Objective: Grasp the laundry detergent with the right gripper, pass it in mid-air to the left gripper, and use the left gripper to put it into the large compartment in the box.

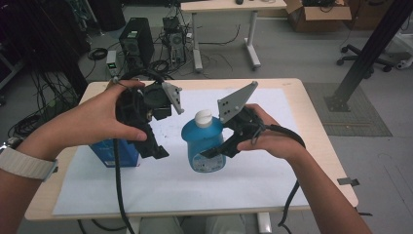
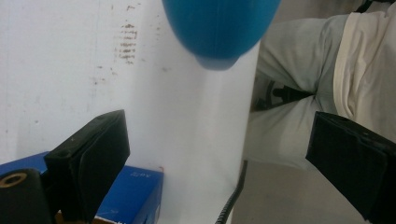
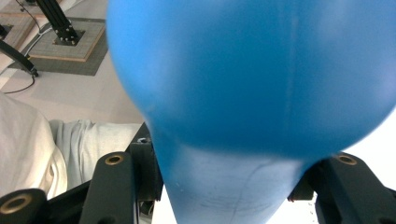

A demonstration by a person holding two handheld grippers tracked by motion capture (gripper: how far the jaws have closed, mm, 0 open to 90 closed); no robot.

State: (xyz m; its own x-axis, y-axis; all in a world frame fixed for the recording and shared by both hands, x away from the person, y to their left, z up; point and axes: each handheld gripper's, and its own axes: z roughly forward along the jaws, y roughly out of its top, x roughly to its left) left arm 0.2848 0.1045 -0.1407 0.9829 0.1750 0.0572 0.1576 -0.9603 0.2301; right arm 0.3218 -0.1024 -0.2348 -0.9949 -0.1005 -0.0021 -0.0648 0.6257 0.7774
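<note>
Gripping the rounded blue plastic bottle with a white cap (image 1: 205, 142), the right gripper (image 1: 225, 146) has its jaws clamped on the bottle's lower body from either side; it looks lifted off the white-papered worktop (image 1: 160, 187), seemingly so the other tool can reach it. Left of it, the left gripper (image 1: 155, 148) hangs with jaws wide apart and empty, the bottle beyond them. A dark blue cardboard box (image 1: 113, 153) lies just beneath the left jaws.

The bottle (image 1: 205, 144) is bright blue with a white cap (image 1: 203, 117), the box (image 1: 113, 153) darker blue, both grippers black with grey plates, the sheet (image 1: 160, 187) white with brown specks, on a pale wood table (image 1: 311, 122).
</note>
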